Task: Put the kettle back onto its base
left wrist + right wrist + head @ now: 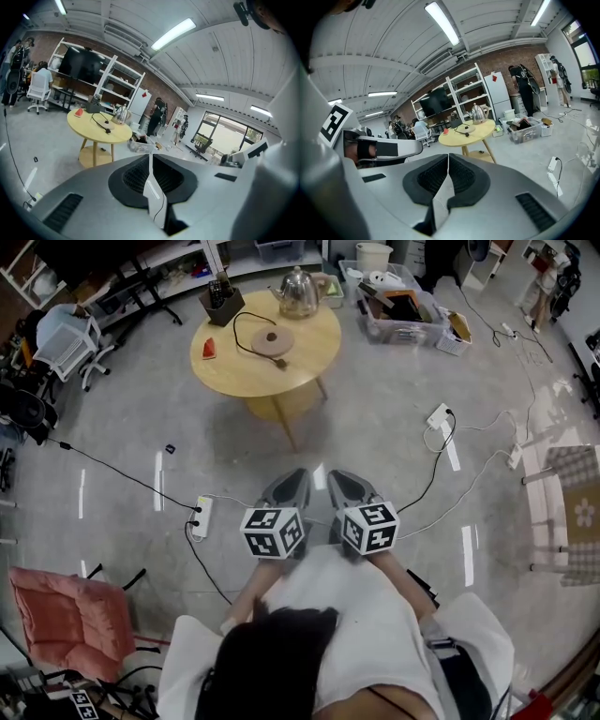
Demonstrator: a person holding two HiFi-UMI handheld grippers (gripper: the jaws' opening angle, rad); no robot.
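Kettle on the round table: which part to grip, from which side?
Take the kettle by the handle that seems to arch over its lid, coming from above. It stands upright at the far edge of the table, its body round and shiny, so the sides look a poor pinch. The base lies nearer you, so a top grip should carry it straight over.

No words, brands or numbers are showing legibly anywhere; the left gripper (298,476) and right gripper (336,476) are displaying only wordless black-and-white square markers (274,532).
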